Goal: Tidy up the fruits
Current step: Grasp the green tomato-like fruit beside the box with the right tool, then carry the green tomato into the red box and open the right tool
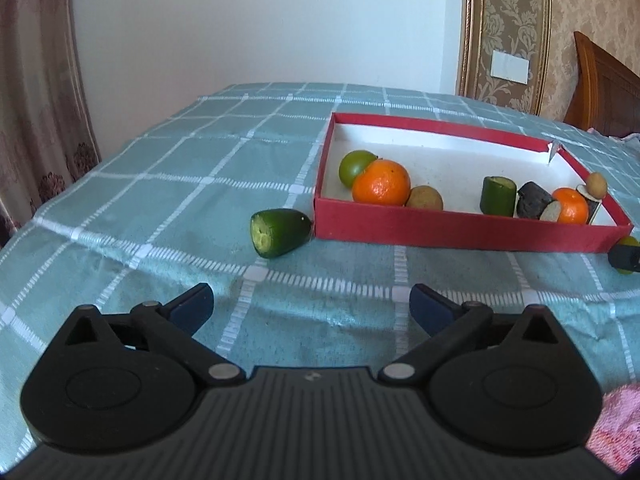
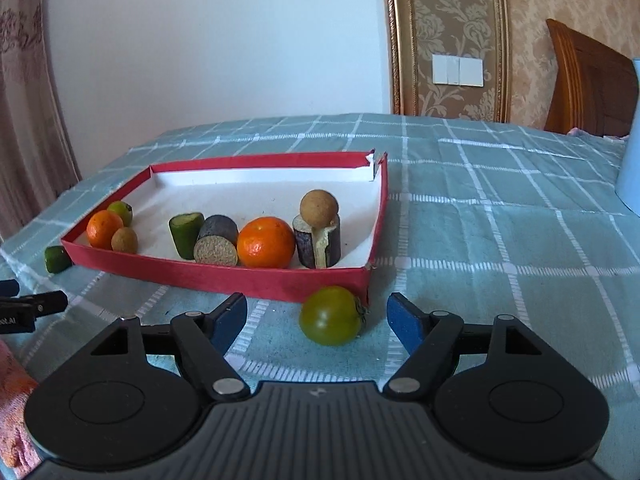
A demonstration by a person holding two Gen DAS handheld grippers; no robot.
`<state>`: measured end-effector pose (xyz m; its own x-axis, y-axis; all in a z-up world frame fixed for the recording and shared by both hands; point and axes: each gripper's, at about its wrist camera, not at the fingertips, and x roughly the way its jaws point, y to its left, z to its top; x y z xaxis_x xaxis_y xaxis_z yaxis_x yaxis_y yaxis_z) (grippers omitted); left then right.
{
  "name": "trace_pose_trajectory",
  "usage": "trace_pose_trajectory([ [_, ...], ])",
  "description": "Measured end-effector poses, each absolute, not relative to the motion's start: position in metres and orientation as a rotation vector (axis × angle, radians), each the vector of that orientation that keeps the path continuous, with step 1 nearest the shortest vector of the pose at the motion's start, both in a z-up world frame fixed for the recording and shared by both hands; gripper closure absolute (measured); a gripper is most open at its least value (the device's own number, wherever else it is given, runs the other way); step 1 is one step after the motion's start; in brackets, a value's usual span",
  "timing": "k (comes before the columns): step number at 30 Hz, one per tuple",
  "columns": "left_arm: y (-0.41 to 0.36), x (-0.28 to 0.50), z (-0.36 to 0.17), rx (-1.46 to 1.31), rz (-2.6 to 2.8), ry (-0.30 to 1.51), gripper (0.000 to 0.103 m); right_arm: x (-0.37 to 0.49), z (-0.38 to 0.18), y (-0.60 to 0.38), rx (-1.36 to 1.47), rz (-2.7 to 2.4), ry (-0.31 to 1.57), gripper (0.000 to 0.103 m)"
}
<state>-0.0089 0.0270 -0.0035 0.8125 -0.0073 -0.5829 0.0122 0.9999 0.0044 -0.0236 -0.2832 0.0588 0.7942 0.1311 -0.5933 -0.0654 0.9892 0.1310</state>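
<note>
Two pieces lie outside the red box (image 2: 224, 282): a green tomato (image 2: 331, 315) just in front of its near right corner, and a cut green piece (image 1: 280, 232) at its left end. The right gripper (image 2: 316, 320) has its fingers apart around the tomato without touching, and the left gripper (image 1: 311, 307) is wide open and empty. A closing finger could nudge the round tomato and send it rolling across the checked cloth (image 2: 500, 240).

The left wrist camera sits low over the checked cloth (image 1: 160, 208), looks forward and a bit down, and sees the red box (image 1: 440, 232) ahead to its right. The right wrist camera looks the same way but sits nearer the box (image 2: 224, 276), which is ahead to its left. Both views share the box, the cloth and the white wall (image 2: 220, 40).
</note>
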Motion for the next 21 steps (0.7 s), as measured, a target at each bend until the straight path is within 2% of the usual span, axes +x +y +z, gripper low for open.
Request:
trace_pose_trajectory([
  [1,0.027,-0.008,-0.004,0.006,-0.012,0.627,0.0,-0.021,0.058,-0.283,0.107,0.105,0.654,0.033],
  [3,0.028,-0.008,-0.004,0.0,-0.016,0.631,0.0,-0.017,0.055,-0.284,0.113,0.107,0.675,0.05],
  [8,0.03,-0.008,-0.004,-0.007,-0.016,0.632,0.0,-0.016,0.053,-0.287,0.116,0.086,0.678,0.068],
  [14,0.028,-0.008,-0.004,-0.001,-0.013,0.633,0.0,-0.02,0.055,-0.286,0.12,0.083,0.662,0.07],
  [21,0.025,-0.006,-0.004,0.021,0.001,0.635,0.0,-0.032,0.082,-0.276,0.117,0.129,0.565,0.07],
])
